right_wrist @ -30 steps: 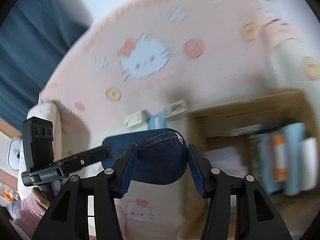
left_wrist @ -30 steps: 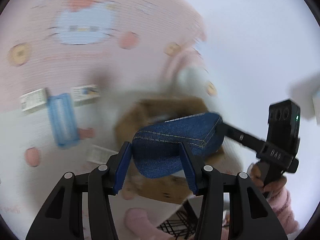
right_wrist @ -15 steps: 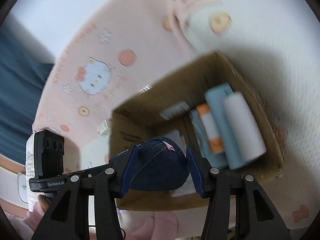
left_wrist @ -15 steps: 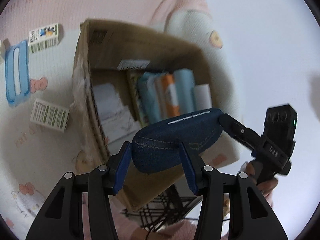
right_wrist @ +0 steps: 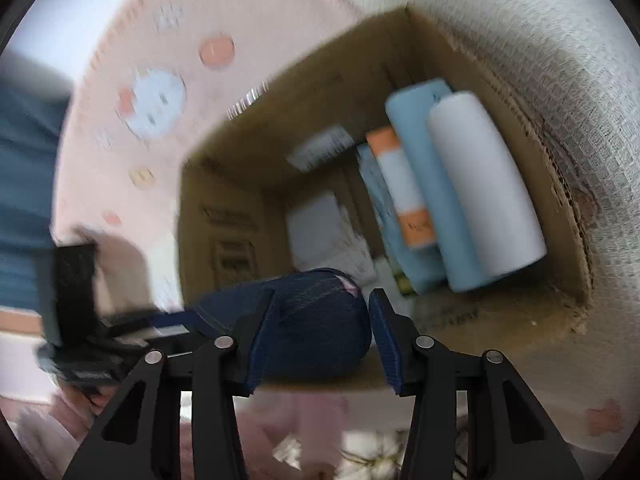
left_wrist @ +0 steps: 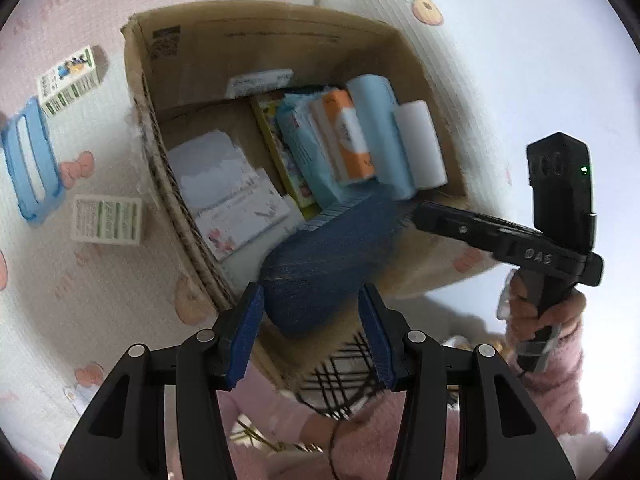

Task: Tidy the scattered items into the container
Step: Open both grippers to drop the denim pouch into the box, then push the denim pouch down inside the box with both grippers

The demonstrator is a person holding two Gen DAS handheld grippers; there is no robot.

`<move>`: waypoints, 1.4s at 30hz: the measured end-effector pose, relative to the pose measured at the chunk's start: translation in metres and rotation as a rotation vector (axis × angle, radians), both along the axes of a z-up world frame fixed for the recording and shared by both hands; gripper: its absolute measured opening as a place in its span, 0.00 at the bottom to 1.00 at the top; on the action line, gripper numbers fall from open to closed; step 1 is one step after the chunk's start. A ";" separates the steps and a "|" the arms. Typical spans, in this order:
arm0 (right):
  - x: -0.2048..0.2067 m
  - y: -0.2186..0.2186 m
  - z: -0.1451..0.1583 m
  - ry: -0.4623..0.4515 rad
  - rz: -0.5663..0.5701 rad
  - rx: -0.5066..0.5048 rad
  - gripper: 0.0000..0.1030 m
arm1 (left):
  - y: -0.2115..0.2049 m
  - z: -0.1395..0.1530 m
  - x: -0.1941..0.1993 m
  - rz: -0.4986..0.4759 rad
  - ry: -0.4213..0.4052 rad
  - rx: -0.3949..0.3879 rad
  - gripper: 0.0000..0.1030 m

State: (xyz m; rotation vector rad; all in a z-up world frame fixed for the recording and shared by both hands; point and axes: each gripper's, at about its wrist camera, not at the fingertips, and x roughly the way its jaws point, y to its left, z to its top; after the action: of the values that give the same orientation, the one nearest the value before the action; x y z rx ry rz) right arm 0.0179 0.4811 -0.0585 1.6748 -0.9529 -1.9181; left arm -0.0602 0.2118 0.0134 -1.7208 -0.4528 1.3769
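A blue denim pouch (left_wrist: 328, 256) hangs over the near rim of an open cardboard box (left_wrist: 188, 36). My left gripper (left_wrist: 310, 328) is shut on one end of the pouch. My right gripper (right_wrist: 316, 340) is shut on the other end (right_wrist: 316, 312); its body shows in the left wrist view (left_wrist: 520, 240). The box (right_wrist: 320, 80) holds a white roll (left_wrist: 420, 144), a light blue roll (left_wrist: 380, 128), an orange-and-white pack (left_wrist: 348, 136) and white paper packets (left_wrist: 228, 184).
On the pink cartoon-print bedding outside the box lie a blue plastic frame (left_wrist: 28, 160), a small printed carton (left_wrist: 68, 80) and a white-and-green carton (left_wrist: 108, 220). A black wire rack (left_wrist: 344, 376) sits below the box's near side. The person's pink sleeve (left_wrist: 556, 392) is at the lower right.
Both grippers have carried the denim pouch from above the bedding over to the box, and it now hangs lower over the near rim. The box fills more of both views.
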 end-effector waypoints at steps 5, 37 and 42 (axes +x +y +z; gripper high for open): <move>0.003 0.001 0.022 0.043 0.056 0.135 0.41 | -0.010 0.027 -0.005 0.016 0.147 0.000 0.52; -0.117 -0.093 -0.081 -0.150 0.200 0.016 0.10 | 0.082 -0.061 -0.094 0.132 0.133 -0.214 0.00; -0.121 -0.102 -0.091 -0.184 0.192 -0.074 0.10 | 0.056 -0.023 -0.099 0.188 0.237 -0.189 0.00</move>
State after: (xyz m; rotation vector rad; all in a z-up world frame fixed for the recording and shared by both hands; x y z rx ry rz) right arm -0.1027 0.3795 -0.1498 1.8511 -0.8819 -1.6083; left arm -0.1595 0.2676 -0.0094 -1.6679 -0.3674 1.7851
